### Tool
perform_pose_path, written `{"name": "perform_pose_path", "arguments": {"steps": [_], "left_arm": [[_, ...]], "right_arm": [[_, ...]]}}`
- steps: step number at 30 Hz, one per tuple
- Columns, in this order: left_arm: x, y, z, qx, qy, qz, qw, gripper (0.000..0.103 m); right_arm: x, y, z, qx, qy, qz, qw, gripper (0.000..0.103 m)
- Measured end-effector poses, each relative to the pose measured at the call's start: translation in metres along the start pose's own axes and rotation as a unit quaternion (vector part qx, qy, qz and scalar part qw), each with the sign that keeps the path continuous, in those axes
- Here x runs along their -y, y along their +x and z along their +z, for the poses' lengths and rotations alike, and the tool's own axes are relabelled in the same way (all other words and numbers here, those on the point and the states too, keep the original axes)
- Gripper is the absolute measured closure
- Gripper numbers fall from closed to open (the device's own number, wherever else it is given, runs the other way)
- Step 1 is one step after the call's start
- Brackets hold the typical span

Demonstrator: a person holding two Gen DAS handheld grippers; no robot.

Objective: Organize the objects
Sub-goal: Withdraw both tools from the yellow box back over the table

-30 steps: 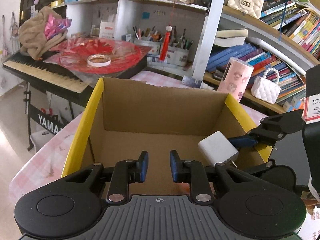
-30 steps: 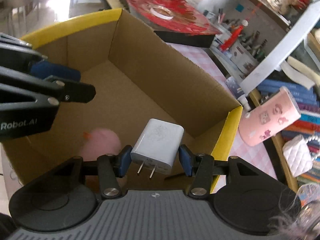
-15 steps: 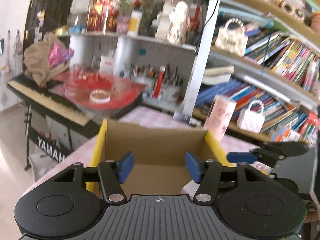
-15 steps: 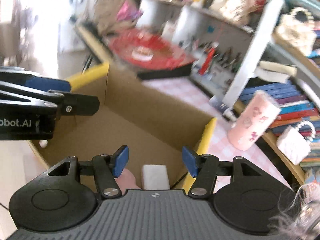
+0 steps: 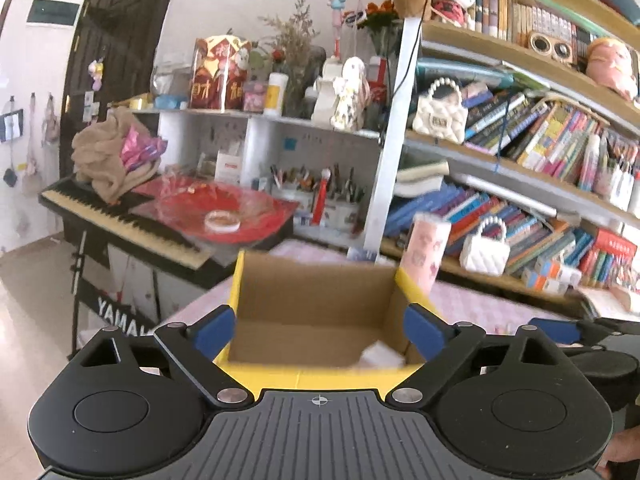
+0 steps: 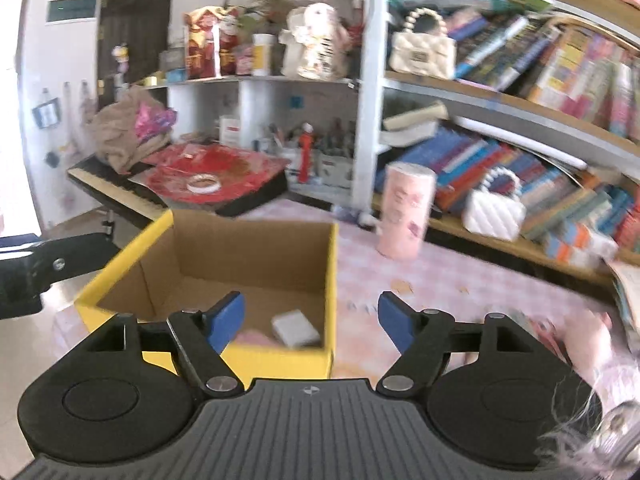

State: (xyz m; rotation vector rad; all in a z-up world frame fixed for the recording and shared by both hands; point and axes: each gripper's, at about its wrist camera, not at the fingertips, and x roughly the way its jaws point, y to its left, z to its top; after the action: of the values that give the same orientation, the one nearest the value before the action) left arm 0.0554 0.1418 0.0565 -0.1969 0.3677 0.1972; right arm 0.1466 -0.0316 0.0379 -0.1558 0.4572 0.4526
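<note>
Pink checked table; cardboard box holding white charger

One cardboard box stands on the worktop, and inside it lie two things: one white charger and one pink object, too blurred to name. One pink cylinder stands past the box. Two quilted handbags sit on the shelves: one cream, one white.

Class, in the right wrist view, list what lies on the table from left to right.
Cardboard box → white charger lying inside it → pink patterned cup.
</note>
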Motion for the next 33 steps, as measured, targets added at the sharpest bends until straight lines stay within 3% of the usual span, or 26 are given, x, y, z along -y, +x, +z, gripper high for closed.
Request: {"name": "perform_pose_path", "arguments": {"steps": [12,23,33], "left_arm": [[-0.002,-0.034,-0.05,-0.073,0.015,0.001,0.9972,0.007],[0.01,-0.042,-0.071,-0.112,0.045,-0.021,0.9925,0.007],[0.036,-0.044,-0.083,-0.134,0.081,-0.074,0.9848,0.006]], "right_arm": [[-0.017,-0.058,-0.081,-0.058,0.038,-0.069,0.995,0.029],[-0.018,-0.091,-0.109,-0.069,0.043,-0.109,0.991,0.012],[-0.002,-0.115,-0.124,-0.078,0.073,-0.159,0.981,0.009]]}}
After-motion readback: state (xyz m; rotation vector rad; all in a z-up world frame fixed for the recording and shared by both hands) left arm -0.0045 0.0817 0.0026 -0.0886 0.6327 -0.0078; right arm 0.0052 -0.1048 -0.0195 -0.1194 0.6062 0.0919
